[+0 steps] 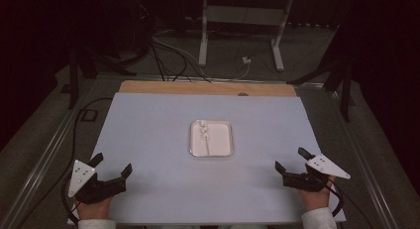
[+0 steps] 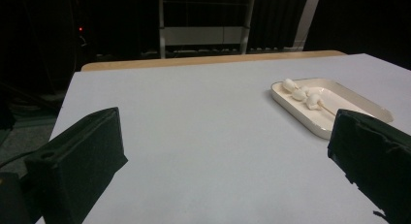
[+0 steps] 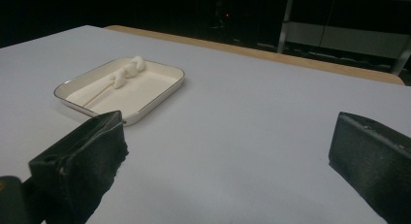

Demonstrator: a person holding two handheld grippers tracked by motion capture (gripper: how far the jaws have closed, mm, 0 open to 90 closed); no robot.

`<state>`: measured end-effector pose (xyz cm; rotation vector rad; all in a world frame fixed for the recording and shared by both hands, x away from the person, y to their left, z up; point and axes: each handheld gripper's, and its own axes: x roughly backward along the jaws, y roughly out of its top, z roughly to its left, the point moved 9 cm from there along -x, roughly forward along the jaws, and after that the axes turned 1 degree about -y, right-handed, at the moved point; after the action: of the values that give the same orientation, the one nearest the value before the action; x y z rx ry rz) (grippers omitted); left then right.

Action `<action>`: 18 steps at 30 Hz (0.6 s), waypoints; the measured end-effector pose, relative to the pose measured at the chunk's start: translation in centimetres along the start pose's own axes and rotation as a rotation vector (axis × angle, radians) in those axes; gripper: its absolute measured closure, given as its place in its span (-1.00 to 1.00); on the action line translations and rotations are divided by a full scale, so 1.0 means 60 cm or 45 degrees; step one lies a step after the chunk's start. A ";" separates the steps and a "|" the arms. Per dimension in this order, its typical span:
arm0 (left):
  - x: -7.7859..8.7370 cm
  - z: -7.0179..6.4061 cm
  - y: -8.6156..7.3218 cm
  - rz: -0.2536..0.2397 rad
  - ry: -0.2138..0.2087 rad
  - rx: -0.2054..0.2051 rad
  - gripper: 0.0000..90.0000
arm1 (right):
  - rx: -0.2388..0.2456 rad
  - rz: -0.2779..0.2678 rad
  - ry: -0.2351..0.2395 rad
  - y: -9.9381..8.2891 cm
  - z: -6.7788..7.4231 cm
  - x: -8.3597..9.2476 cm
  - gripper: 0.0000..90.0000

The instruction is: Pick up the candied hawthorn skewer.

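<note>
A pale sheet [image 1: 163,189] is spread over the table, and a white tray [image 1: 225,148] is set at its middle. In the tray a skewer of soft white pieces [image 1: 204,133] is laid; it is judged light and easily squashed, best taken by the bare stick. The left gripper [image 1: 111,163] and right gripper [image 1: 291,158] are held released, empty, well apart from it. No writing is seen.

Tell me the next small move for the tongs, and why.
Probably bring the right tongs forward and inward toward the tray, aiming at the bare stick end of the skewer. Both tongs are open and empty near the table's near edge, left tongs included, well apart from the tray. The skewer lies in it with white pieces bunched at its far end.
</note>
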<state>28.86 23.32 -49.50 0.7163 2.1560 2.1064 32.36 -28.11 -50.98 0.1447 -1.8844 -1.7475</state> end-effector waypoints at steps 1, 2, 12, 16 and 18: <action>0.000 0.001 0.000 -0.001 0.004 0.009 -0.99 | -0.002 0.002 0.001 -0.001 -0.001 0.000 -1.00; 0.000 0.001 0.000 -0.001 0.004 0.009 -0.99 | -0.008 0.005 0.000 -0.001 0.000 0.000 -1.00; 0.000 0.001 0.002 0.012 0.038 0.051 -0.99 | -0.040 0.008 0.008 0.003 0.007 -0.001 -1.00; -0.004 -0.003 0.012 0.014 0.046 0.058 -0.99 | -0.053 0.012 0.010 0.004 0.011 -0.002 -1.00; -0.007 -0.005 0.015 0.023 0.043 0.051 -0.99 | -0.058 0.012 0.012 0.005 0.013 -0.002 -1.00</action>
<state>29.41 22.83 -48.73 0.7112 2.2232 2.1046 32.21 -27.34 -50.76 0.1267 -1.8346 -1.7790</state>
